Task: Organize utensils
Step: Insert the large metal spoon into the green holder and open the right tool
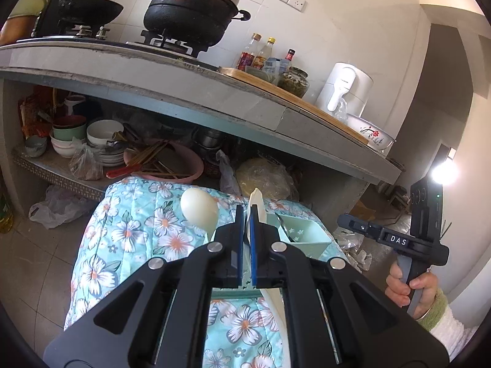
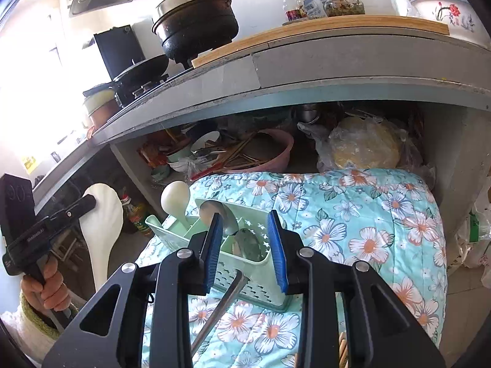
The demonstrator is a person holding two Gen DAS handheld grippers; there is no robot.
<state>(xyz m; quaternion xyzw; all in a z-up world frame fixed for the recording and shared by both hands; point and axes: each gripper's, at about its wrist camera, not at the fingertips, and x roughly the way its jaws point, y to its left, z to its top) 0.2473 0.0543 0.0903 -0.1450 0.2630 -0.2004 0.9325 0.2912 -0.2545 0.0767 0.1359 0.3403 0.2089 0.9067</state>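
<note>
Currently: left gripper (image 1: 245, 245) fingers clamped on one white rice paddle (image 2: 102, 230); right gripper (image 2: 245, 251) fingers apart over one green caddy (image 2: 245, 271) holding two metal spoons (image 2: 245, 245), one white spoon (image 2: 176, 199).

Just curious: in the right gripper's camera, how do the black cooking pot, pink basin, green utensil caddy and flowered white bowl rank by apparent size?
1. Green plastic utensil caddy, though nearness inflates it.
2. Black cooking pot.
3. Pink basin, partly hidden.
4. Flowered white bowl, cut off by the edge.

"DAS" in white letters on the right gripper (image 1: 396, 239) body, left wrist view. Bottle labels and left gripper (image 2: 33, 236) print too blurred to read.
</note>
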